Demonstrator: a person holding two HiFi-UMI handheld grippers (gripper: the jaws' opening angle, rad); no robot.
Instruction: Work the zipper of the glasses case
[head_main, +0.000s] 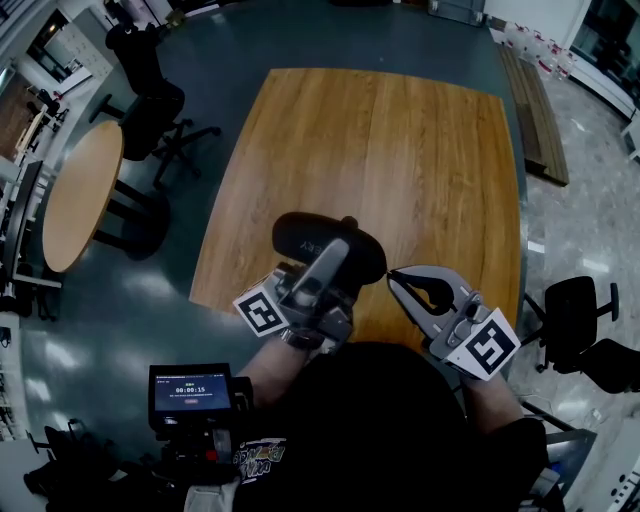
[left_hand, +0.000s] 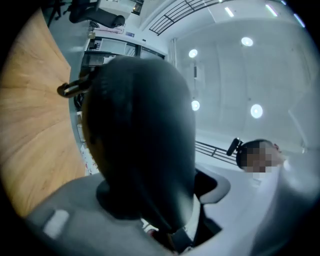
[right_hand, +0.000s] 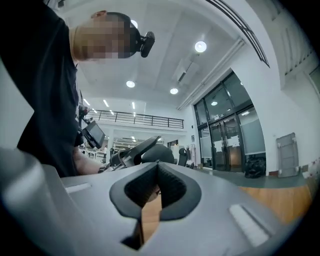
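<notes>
In the head view the black glasses case (head_main: 300, 235) is held up over the near edge of the wooden table (head_main: 400, 150). My left gripper (head_main: 335, 252) is shut on it, one grey finger lying across its top. The case (left_hand: 140, 140) fills the left gripper view, with its zipper pull loop (left_hand: 70, 89) sticking out at the upper left and a grey finger (left_hand: 65, 215) under it. My right gripper (head_main: 393, 279) hovers just right of the case, apart from it, jaws shut and empty. The right gripper (right_hand: 157, 164) points toward the case (right_hand: 159, 151).
A round wooden table (head_main: 80, 190) and a black office chair (head_main: 150, 100) stand to the left. Another black chair (head_main: 575, 310) is at the right, and a wooden bench (head_main: 535, 110) at the far right. A small screen device (head_main: 190, 392) sits near my body.
</notes>
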